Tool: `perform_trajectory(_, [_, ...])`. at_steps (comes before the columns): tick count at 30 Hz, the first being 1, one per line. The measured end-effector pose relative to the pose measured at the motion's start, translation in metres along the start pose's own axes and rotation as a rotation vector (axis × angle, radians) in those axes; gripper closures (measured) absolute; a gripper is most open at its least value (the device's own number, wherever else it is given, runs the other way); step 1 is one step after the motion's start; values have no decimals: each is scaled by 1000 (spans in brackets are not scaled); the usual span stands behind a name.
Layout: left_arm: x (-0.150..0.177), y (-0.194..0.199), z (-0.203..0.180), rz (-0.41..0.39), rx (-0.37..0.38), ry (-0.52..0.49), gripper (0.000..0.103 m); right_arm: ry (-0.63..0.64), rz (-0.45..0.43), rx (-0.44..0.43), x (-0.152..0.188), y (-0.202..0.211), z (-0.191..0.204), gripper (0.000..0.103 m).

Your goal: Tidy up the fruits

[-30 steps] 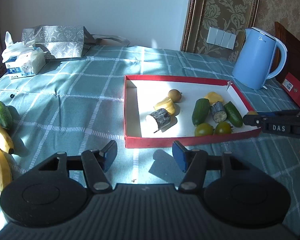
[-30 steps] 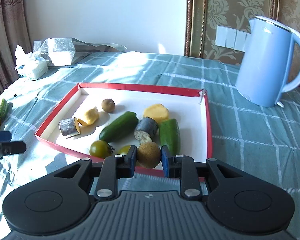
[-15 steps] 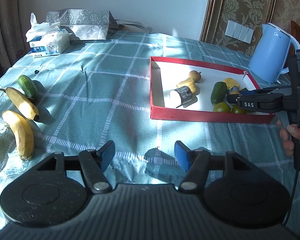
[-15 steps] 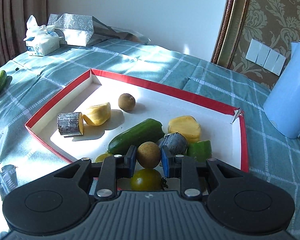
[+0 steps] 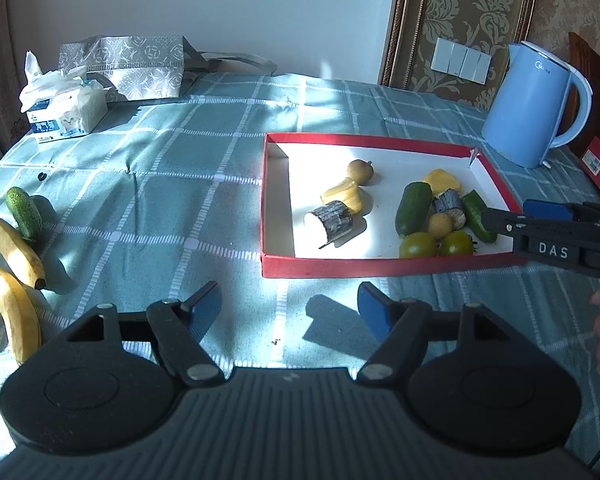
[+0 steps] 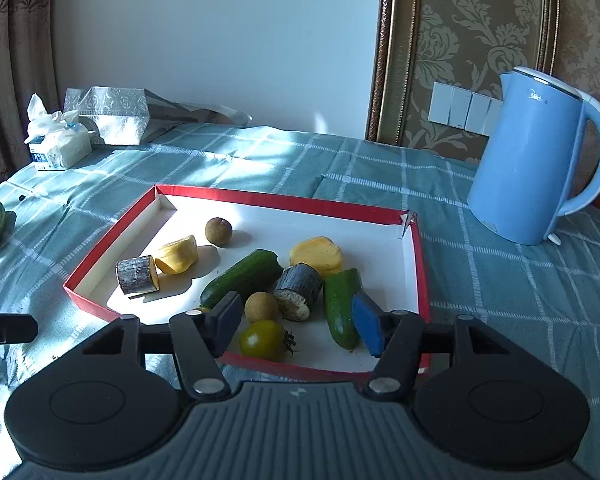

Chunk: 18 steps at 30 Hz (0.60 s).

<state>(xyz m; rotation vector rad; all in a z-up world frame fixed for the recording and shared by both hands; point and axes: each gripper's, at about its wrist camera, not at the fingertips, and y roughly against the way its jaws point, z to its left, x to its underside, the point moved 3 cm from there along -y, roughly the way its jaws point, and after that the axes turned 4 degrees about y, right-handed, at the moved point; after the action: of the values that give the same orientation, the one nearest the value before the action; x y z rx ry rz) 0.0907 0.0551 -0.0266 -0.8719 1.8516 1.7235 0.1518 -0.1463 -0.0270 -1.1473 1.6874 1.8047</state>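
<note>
Right now my right hand-held gripper (image 6: pixel 296 320) hangs over the near edge of the red-rimmed tray (image 6: pixel 112 252), its blue pads spread apart with nothing between them. Just beyond the pads a small tan round fruit (image 6: pixel 261 306) rests on the tray floor, touching the cut end of a dark bark-skinned stub (image 6: pixel 299 289) and sitting just behind a green tomato (image 6: pixel 262 340). A half cucumber (image 6: pixel 341 304) lies beside my right pad, and a longer cucumber (image 6: pixel 242 277) lies angled to the left of the tan fruit. Farther back I see a yellow chunk (image 6: pixel 317 255), another yellow piece (image 6: pixel 178 254) touching a second bark-skinned stub (image 6: pixel 137 274), and a brown round fruit (image 6: pixel 218 231) on its own.

My left hand-held gripper (image 5: pixel 290 310) is also spread wide and holds nothing; it sits over the checked cloth on the counter (image 5: pixel 160 184), short of the tray's near wall. From this side I can see a second green tomato (image 5: pixel 456 243) next to the first. Well off to the left on the cloth lie two bananas (image 5: pixel 14 246) and a small cucumber (image 5: pixel 22 212) just beside them.

A blue kettle (image 6: pixel 528 160) stands past the tray's right corner, and a tissue pack (image 5: pixel 64 110) and a patterned bag (image 5: pixel 128 64) sit at the far left near the wall.
</note>
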Motion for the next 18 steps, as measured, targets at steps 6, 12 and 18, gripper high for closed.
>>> perform_trajectory(6, [-7,-3,-20,-10,40,-61,26,-75,41,28,31,31,-11,43])
perform_trajectory(12, [-8,-9,-30,10,56,-82,25,-128,103,54,62,42,-16,43])
perform_trajectory(18, [-9,-13,-33,17,52,-98,23,-153,117,72,72,49,-18,42])
